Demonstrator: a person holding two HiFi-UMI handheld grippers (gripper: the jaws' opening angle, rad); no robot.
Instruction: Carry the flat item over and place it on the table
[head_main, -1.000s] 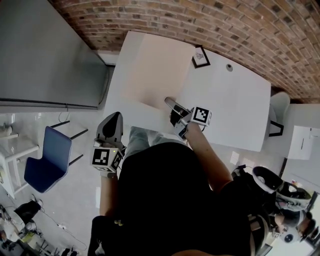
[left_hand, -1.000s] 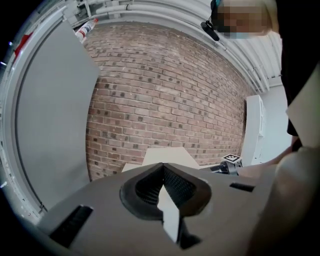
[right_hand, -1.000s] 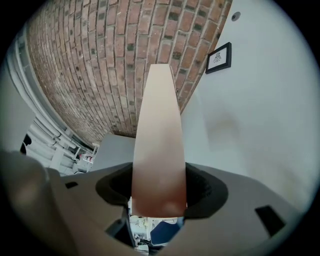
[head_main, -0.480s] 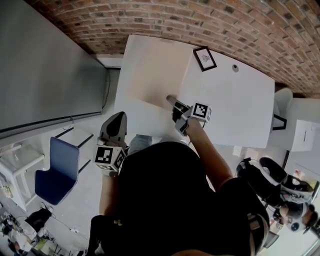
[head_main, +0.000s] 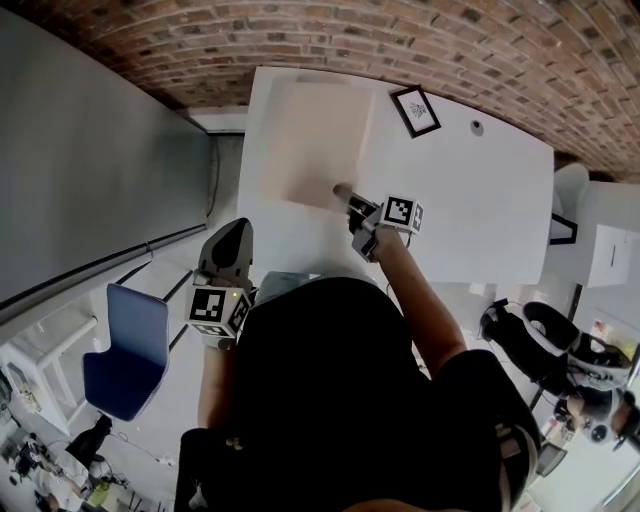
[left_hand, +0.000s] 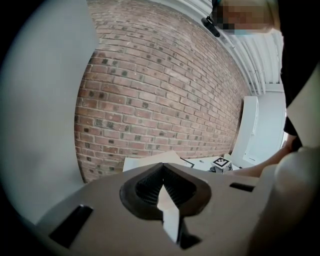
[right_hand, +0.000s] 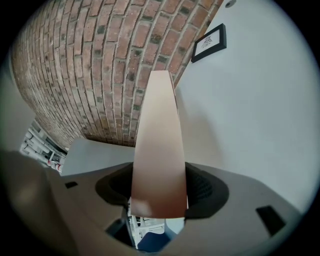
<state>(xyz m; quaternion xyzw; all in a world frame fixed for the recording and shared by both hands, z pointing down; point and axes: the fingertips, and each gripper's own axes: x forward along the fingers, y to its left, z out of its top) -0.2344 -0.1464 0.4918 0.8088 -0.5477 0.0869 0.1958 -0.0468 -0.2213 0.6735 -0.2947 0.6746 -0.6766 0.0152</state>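
Observation:
A pale beige flat board (head_main: 315, 140) lies over the far left part of the white table (head_main: 470, 200). My right gripper (head_main: 343, 194) holds it at its near right edge. In the right gripper view the board (right_hand: 159, 150) fills the gap between the jaws and runs away toward the brick wall, so the right gripper (right_hand: 159, 194) is shut on it. Whether the board rests on the table or hovers just above it I cannot tell. My left gripper (head_main: 230, 232) hangs off the table's near left corner; its jaws (left_hand: 161, 174) meet with nothing between them.
A small black-framed picture (head_main: 415, 110) lies flat near the table's far edge, beside the board, with a round cable hole (head_main: 477, 127) to its right. A brick wall (head_main: 420, 50) runs behind. A grey panel (head_main: 90, 180) and blue chair (head_main: 125, 350) stand left; a white chair (head_main: 565, 200) right.
My right gripper has carried the board a little farther over the table toward the wall. The left gripper has stayed where it was, shut.

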